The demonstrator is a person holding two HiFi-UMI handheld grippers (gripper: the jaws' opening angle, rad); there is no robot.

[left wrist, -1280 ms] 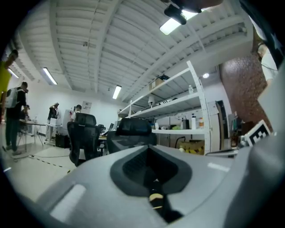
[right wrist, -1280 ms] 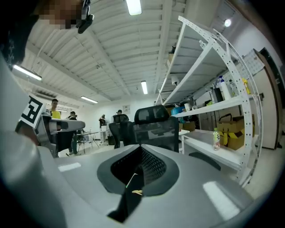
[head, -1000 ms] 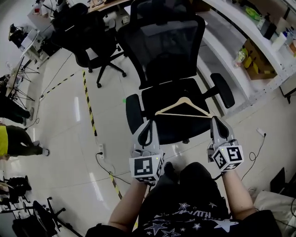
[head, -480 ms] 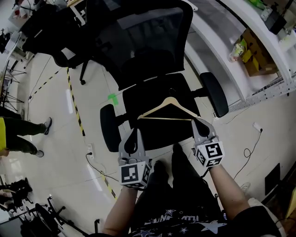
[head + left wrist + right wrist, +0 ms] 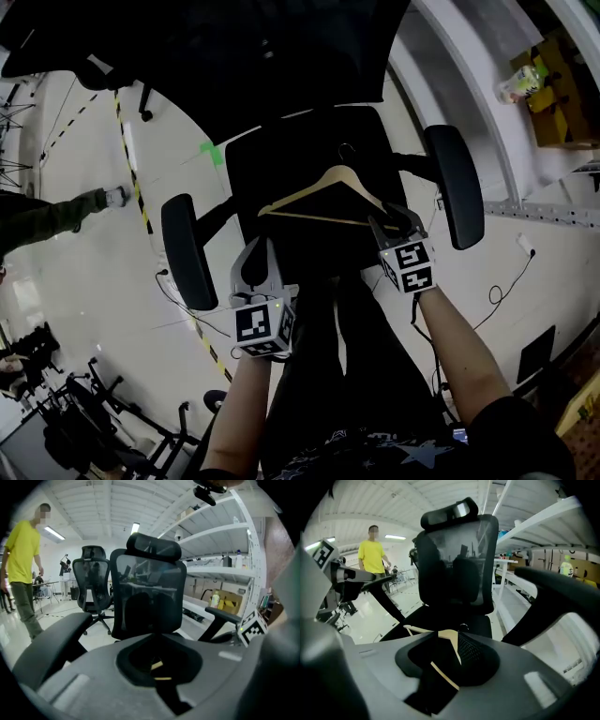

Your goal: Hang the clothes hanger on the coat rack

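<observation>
Nearest, the left gripper [image 5: 262,246] hovers at the near left corner of the chair seat [image 5: 309,150]. Its jaws are drawn together on nothing, and through the small window between its bowed fingers only two bits of the hanger [image 5: 339,172] show. To its right, the right gripper [image 5: 395,226] has its jaws fairly wide, having just been opening. The right end of the hanger sits between them, not pinched. The wooden hanger lies across the seat with its hook pointing away toward the chair back [image 5: 234,47], between the left armrest [image 5: 187,248] and the right armrest [image 5: 455,183]. Farther off are a second chair [image 5: 93,581], shelves [image 5: 220,569] on the right, and a person in a yellow shirt [image 5: 373,557] on the left.
</observation>
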